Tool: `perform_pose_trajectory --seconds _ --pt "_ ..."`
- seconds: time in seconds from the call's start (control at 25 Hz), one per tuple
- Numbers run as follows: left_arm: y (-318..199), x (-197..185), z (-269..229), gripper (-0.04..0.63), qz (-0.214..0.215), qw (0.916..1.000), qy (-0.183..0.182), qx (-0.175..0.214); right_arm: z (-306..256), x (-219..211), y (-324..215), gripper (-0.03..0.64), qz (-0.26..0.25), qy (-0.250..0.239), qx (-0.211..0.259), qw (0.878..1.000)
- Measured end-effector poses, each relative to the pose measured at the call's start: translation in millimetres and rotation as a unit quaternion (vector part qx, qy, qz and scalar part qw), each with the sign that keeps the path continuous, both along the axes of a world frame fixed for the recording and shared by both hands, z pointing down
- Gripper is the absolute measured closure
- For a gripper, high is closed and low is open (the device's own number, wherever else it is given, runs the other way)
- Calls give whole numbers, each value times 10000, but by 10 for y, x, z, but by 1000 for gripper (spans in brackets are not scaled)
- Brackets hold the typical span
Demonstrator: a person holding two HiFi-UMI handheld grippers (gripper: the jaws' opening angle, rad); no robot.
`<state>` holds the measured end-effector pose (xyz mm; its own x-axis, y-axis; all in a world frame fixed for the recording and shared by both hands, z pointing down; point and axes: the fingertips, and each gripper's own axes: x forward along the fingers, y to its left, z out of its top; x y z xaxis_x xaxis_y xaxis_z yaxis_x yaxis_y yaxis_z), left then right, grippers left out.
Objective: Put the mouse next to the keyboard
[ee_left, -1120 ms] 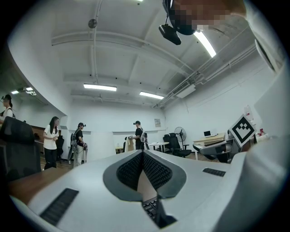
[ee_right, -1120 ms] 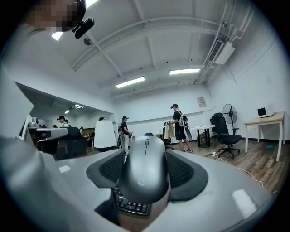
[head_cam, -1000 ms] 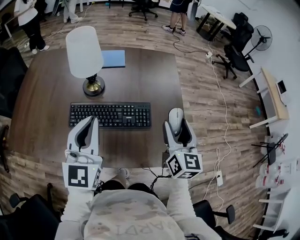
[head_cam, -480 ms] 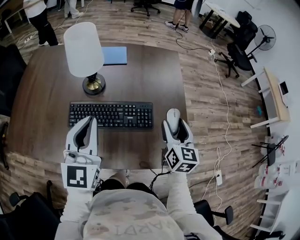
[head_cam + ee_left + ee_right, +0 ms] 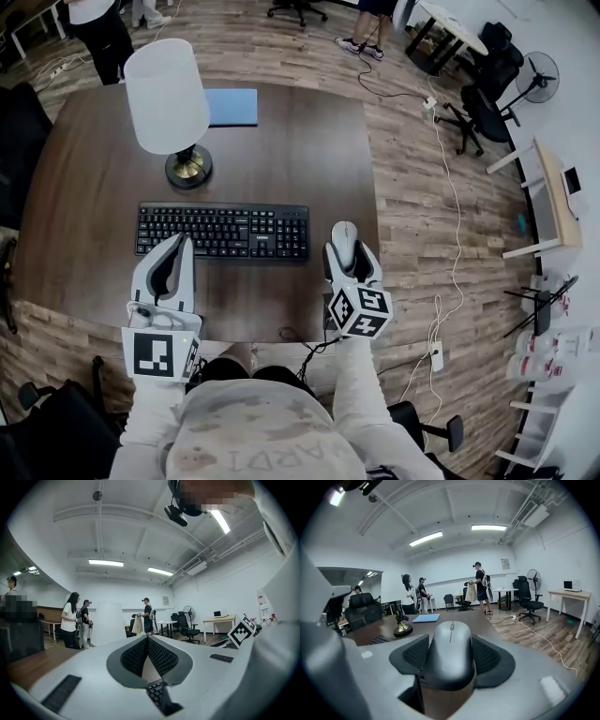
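A black keyboard (image 5: 222,232) lies across the middle of the dark wooden table (image 5: 300,150). Just right of it is a grey mouse (image 5: 343,234), and my right gripper (image 5: 349,255) is shut on its sides. In the right gripper view the mouse (image 5: 451,651) fills the space between the two black pads, low over the tabletop. I cannot tell whether it touches the wood. My left gripper (image 5: 178,244) is shut and holds nothing, its tip at the keyboard's front edge. A strip of keyboard (image 5: 157,693) shows below its closed pads (image 5: 136,656).
A lamp with a white shade (image 5: 167,96) and a brass base (image 5: 188,169) stands behind the keyboard. A blue notebook (image 5: 232,107) lies at the far edge. The table's right edge (image 5: 377,234) runs close to the mouse. People, office chairs (image 5: 483,103) and floor cables (image 5: 441,178) are around.
My right gripper has carried the mouse a little left, closer to the keyboard's right end. The left gripper has stayed put. The head view has shifted slightly.
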<state>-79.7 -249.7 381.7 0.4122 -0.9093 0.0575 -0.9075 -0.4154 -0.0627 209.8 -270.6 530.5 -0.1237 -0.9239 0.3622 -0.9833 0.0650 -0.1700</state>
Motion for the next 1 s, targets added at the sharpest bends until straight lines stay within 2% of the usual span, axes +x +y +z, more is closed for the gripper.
perform_pose_trajectory --seconds 1.0 --pt "-387 17 185 589 1 9997 -70 -231 936 238 -420 318 171 183 -1270 9916"
